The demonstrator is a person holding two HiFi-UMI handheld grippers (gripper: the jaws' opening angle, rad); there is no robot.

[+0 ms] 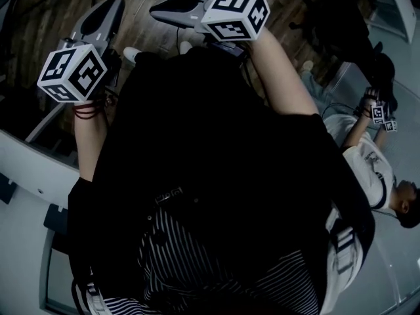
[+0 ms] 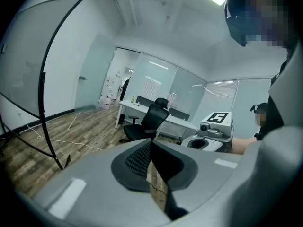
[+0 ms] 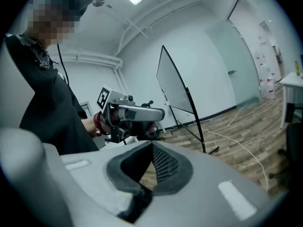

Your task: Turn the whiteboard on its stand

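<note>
The whiteboard [image 2: 26, 56] stands on its black stand [image 2: 47, 126] at the left of the left gripper view, a few steps away. In the right gripper view the whiteboard [image 3: 174, 83] is seen edge-on against the white wall. Neither gripper touches it. My left gripper [image 2: 151, 143] is shut with nothing between its jaws, held up in front of my body. My right gripper [image 3: 152, 146] is also shut and empty. In the head view the left gripper [image 1: 117, 4] and right gripper [image 1: 155, 8] point away from me over the wooden floor, side by side.
A black office chair [image 2: 149, 119] sits at a white desk [image 2: 137, 107] further into the room. A white cable [image 2: 71, 143] lies on the wooden floor near the stand's feet. Another person [image 1: 367, 159] holding grippers is at my right.
</note>
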